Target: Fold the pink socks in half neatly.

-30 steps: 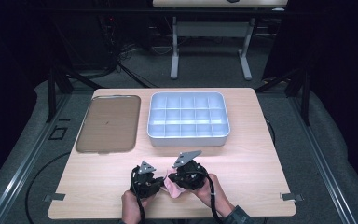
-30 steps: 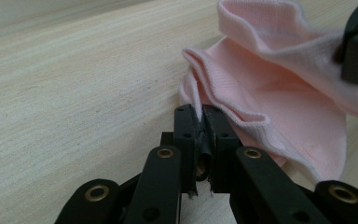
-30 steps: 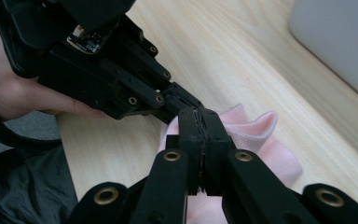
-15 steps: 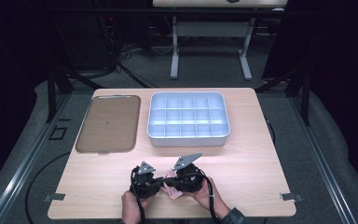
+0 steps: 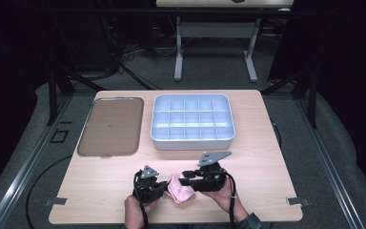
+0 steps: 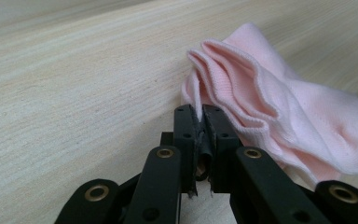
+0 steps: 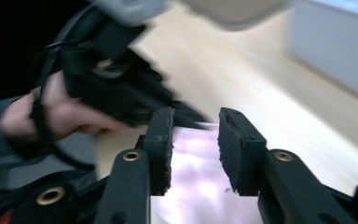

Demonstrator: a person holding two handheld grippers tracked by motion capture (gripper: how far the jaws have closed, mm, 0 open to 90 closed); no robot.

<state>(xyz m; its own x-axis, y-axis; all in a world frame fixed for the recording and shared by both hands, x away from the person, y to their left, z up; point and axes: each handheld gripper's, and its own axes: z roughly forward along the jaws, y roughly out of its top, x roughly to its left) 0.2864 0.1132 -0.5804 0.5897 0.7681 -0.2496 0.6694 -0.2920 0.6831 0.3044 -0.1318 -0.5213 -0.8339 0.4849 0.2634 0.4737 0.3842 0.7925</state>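
A pale pink sock (image 5: 180, 190) lies bunched on the wooden table near the front edge, between the two grippers. My left gripper (image 5: 164, 184) is shut, and a thin fold of the sock's cuff (image 6: 279, 107) is pinched between its jaws (image 6: 198, 112). My right gripper (image 5: 187, 175) points left at the sock from the other side. In the right gripper view, which is blurred, its jaws (image 7: 196, 121) stand open just over the sock (image 7: 191, 186). The left gripper and the hand holding it (image 7: 51, 116) sit close behind.
A flat brown tray (image 5: 109, 126) lies at the back left of the table. A grey box with several compartments (image 5: 190, 143) stands at the back centre. Bare table (image 5: 267, 171) extends to the right of the grippers.
The right gripper has shifted a little to the right and turned to point left at the sock, which shows more now. The left gripper has hardly moved.
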